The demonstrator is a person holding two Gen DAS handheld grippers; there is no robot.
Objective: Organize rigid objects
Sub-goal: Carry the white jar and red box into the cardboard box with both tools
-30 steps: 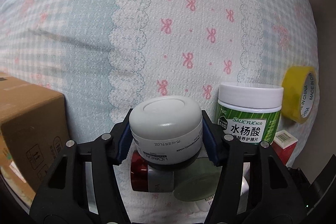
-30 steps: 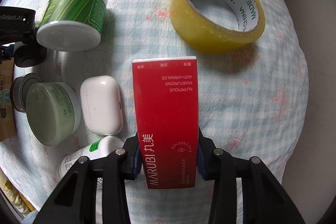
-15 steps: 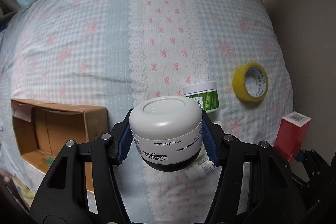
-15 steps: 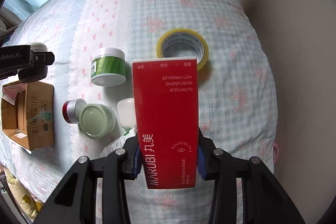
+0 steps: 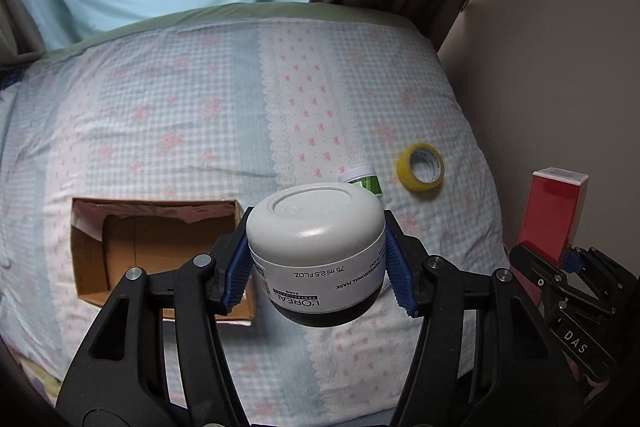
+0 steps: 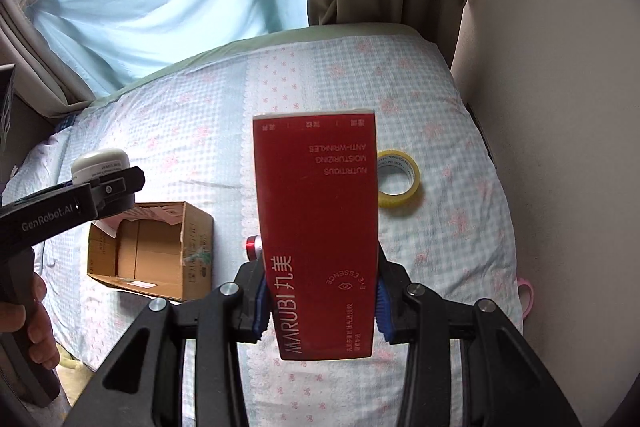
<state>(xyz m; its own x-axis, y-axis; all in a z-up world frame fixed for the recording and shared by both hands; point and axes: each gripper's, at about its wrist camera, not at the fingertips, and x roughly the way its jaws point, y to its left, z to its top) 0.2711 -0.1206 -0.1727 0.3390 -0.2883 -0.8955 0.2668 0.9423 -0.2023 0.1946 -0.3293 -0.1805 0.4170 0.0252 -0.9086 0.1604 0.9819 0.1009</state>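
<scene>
My left gripper (image 5: pixel 318 273) is shut on a white L'Oreal jar (image 5: pixel 316 243) and holds it high above the bed. My right gripper (image 6: pixel 320 297) is shut on a red Marubi box (image 6: pixel 320 227), also high above the bed; box and gripper show at the right edge of the left wrist view (image 5: pixel 554 215). An open cardboard box (image 5: pixel 160 251) lies on the bed at the left, also seen in the right wrist view (image 6: pixel 152 251). The left gripper with its jar (image 6: pixel 102 163) hangs above and left of that box.
A yellow tape roll (image 5: pixel 420 169) (image 6: pixel 398 179) and a green-labelled jar (image 5: pixel 362 179) lie on the checked bedspread (image 5: pixel 180 131). A red-capped item (image 6: pixel 253 245) peeks out behind the red box. Wall at the right, curtains at the back.
Both grippers have risen well away from the bed with their objects still held. More of the bed, the cardboard box and the curtains has come into view.
</scene>
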